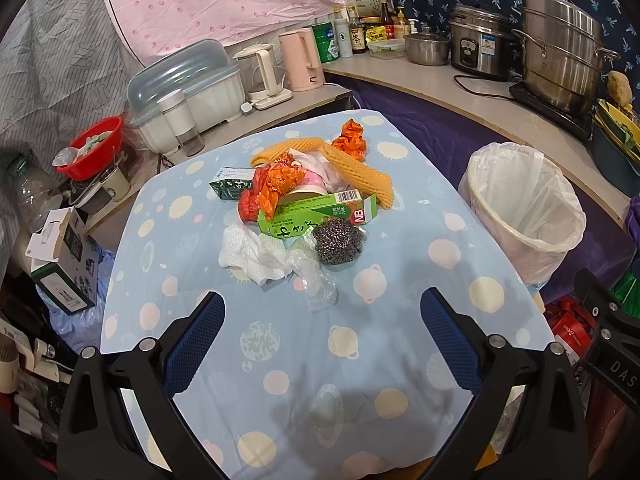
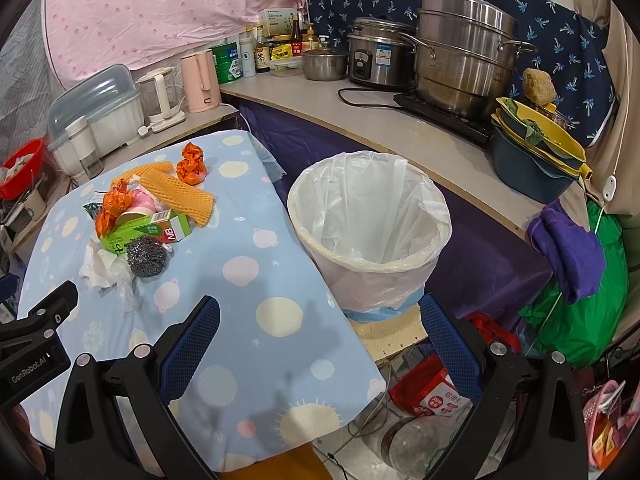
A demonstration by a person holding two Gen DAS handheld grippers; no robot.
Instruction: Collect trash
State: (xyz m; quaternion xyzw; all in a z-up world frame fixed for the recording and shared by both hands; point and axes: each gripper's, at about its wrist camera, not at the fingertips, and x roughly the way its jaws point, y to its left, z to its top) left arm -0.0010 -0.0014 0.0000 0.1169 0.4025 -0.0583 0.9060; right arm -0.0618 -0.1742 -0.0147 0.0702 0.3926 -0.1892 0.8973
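Observation:
A pile of trash lies on the blue patterned table [image 1: 304, 360]: a green carton [image 1: 320, 212], a steel scourer [image 1: 338, 242], crumpled white tissue [image 1: 252, 254], clear plastic wrap [image 1: 316, 280], orange wrappers [image 1: 276, 186], yellow foam netting [image 1: 360, 168]. The pile also shows in the right wrist view, with the carton [image 2: 144, 232] and scourer [image 2: 146, 256]. A bin with a white liner [image 1: 524, 208] [image 2: 370, 224] stands right of the table. My left gripper [image 1: 322, 312] is open and empty, just short of the pile. My right gripper [image 2: 320, 316] is open and empty, before the bin.
A counter [image 2: 400, 128] behind holds steel pots [image 2: 460, 48], a rice cooker [image 2: 376, 52], kettles [image 1: 300, 58] and bottles. A dish box [image 1: 188, 92] and red basin [image 1: 96, 146] stand at the left. Bags and clutter lie on the floor at the right [image 2: 576, 304].

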